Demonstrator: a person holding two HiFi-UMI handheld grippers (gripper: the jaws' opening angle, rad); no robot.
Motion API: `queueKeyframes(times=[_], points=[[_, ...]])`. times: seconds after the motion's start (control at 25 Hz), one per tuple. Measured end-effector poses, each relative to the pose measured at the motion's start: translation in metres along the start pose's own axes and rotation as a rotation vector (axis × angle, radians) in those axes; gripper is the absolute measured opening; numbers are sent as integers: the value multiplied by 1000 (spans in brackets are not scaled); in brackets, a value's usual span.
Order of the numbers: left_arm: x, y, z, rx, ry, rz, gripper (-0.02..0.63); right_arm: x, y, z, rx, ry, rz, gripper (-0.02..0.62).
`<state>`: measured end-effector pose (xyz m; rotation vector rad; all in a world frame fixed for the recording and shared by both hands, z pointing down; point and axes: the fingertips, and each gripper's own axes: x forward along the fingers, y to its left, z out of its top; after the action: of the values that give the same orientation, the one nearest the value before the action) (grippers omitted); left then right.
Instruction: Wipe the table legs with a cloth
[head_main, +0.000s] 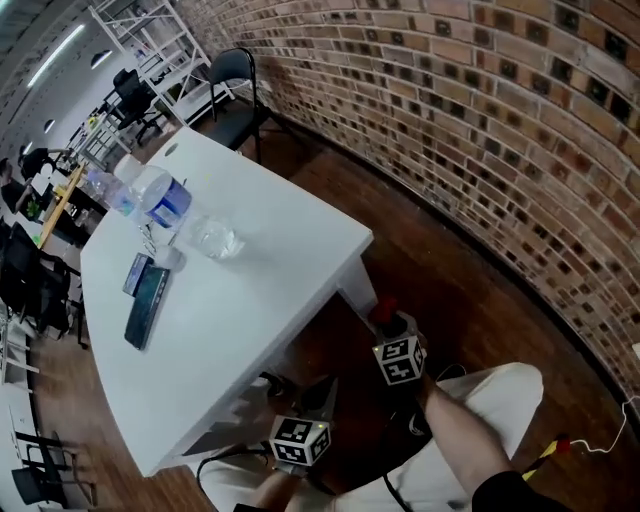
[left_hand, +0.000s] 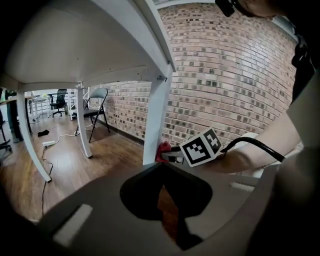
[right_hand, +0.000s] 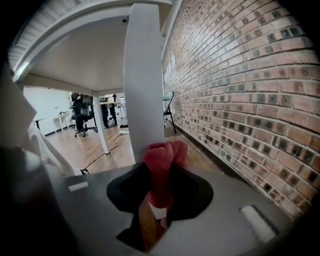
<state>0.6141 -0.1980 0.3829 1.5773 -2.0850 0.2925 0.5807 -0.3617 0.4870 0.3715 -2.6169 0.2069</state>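
- Right gripper (right_hand: 161, 197): jaws are clamping a red cloth (right_hand: 162, 165), which is resting against the wall-side edge of the white table leg (right_hand: 144, 85).
- Left gripper (left_hand: 161, 170): jaws are sitting together on nothing; it is hanging under the table (head_main: 250, 300) edge, short of the same leg.
- Clearance: a bare strip of wooden floor (right_hand: 200, 155) is running between the leg and the brick wall (right_hand: 240, 90). Open floor is lying under the tabletop.
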Motion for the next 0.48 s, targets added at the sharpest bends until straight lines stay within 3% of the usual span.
queueKeyframes(times=[0.48], points=[[17, -9, -29, -12, 106, -2, 3, 38, -6, -92, 107, 121, -55, 92]])
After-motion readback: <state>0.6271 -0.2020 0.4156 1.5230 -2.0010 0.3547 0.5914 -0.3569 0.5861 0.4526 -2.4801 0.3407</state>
